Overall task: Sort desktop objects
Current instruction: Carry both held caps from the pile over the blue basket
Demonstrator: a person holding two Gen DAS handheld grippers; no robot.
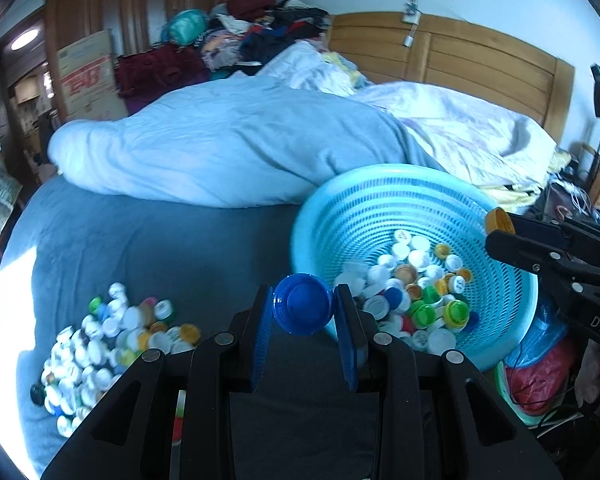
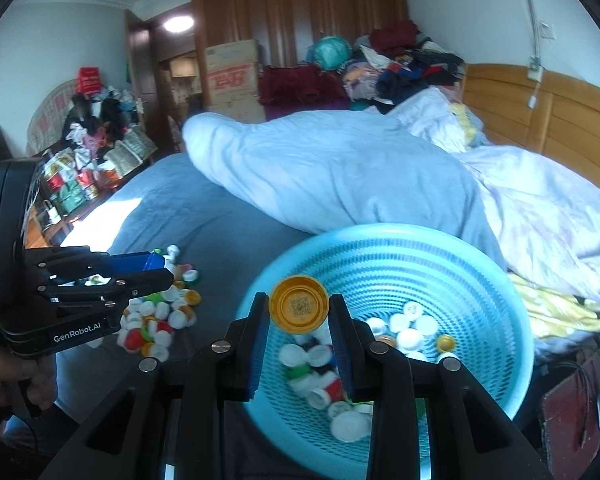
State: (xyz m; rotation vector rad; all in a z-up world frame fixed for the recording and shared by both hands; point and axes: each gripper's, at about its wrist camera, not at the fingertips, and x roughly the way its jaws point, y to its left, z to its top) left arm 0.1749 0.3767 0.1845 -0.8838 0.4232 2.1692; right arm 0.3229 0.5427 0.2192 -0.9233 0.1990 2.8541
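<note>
My left gripper point(image 1: 305, 310) is shut on a blue bottle cap point(image 1: 304, 305), held just left of the near rim of the turquoise basket point(image 1: 380, 200). In the right wrist view my right gripper point(image 2: 299, 312) is shut on a yellow cap point(image 2: 299, 307) with a printed code inside, above the turquoise basket point(image 2: 480, 280). Inside the basket lie several white, green, yellow and red caps point(image 1: 416, 292). A heap of loose caps point(image 1: 100, 344) lies on the blue bedsheet to the left. The right gripper point(image 1: 496, 226) also shows at the right edge of the left wrist view, the left gripper point(image 2: 160, 268) at the left of the right one.
A rolled pale blue duvet point(image 1: 228, 148) lies across the bed behind the basket. The wooden headboard point(image 1: 480, 56) and a clothes pile point(image 1: 268, 24) are at the back. A person's hand point(image 2: 8, 380) holds the left gripper's handle. Bags and cables point(image 1: 540, 376) crowd the floor at the right.
</note>
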